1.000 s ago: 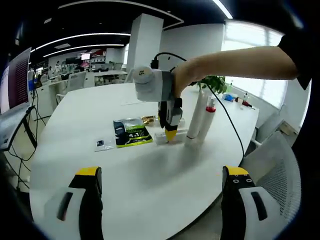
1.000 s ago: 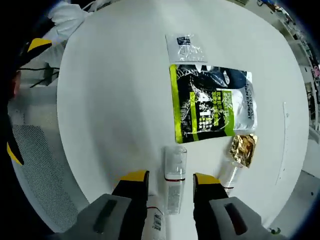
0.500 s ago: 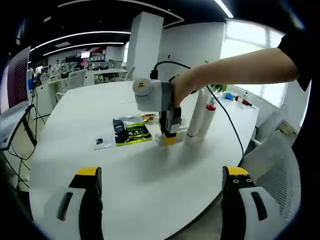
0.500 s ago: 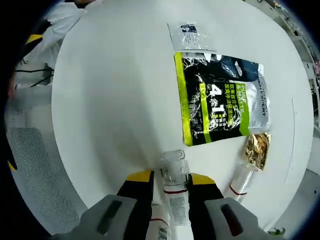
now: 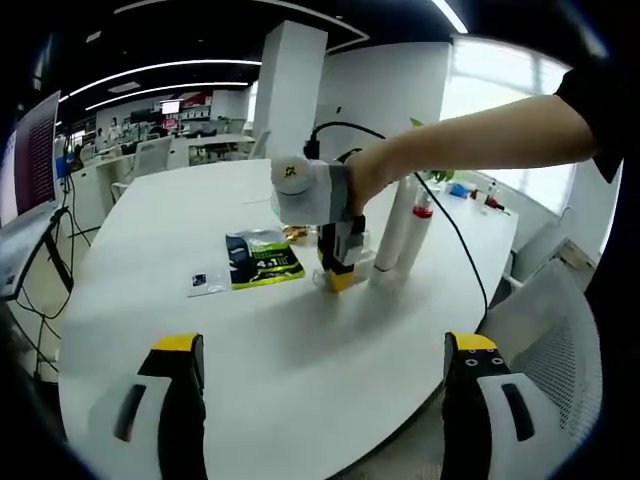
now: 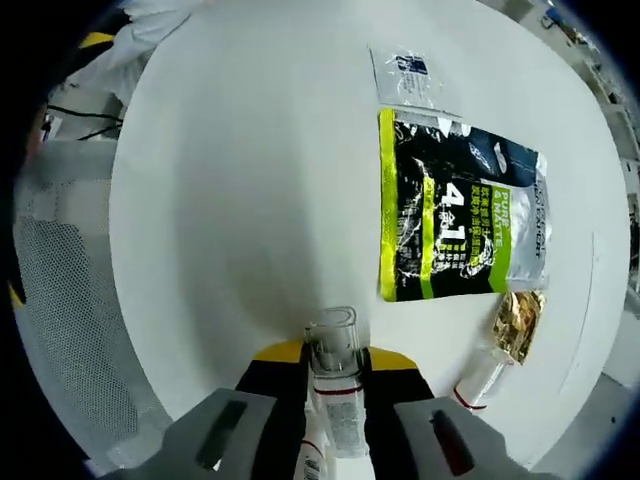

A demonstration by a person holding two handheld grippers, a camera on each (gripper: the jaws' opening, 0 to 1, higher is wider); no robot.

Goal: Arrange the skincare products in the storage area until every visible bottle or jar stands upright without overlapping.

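Clear-capped bottle (image 6: pixel 335 385): lies flat on the white tabletop (image 6: pixel 230 200), its see-through cap pointing away from the right claw; the labelled body runs back between the two jaws.
Right claw (image 6: pixel 335 358): jaws closed in against the bottle's sides just below the cap, so it appears to have hold of it; in the left gripper view the same claw (image 5: pixel 338 270) points straight down at the tabletop with a person's hand (image 5: pixel 370 175) on its handle.
Handling: judged light and stiff, a smooth plastic or glass tube, so likely slippery and apt to roll or pivot in the jaws; a hold on the labelled body near its middle looks safer than on the cap, which may pull off; tipping it up calls for a slow turn.
Standing bottles (image 5: pixel 402 240): two tall ones, one with a red collar, upright just beside the right claw; the lifted bottle must not knock them.
Small tube (image 6: pixel 482 378): lies on its side near the claw, beside a gold sachet (image 6: pixel 517 320); not yet stood up.
Other items: a black and green pouch (image 6: pixel 460 232) and a small clear packet (image 6: pixel 408 75) lie flat further off.
Left claw (image 5: pixel 320 400): jaws wide apart, holding nothing, well back from the things.
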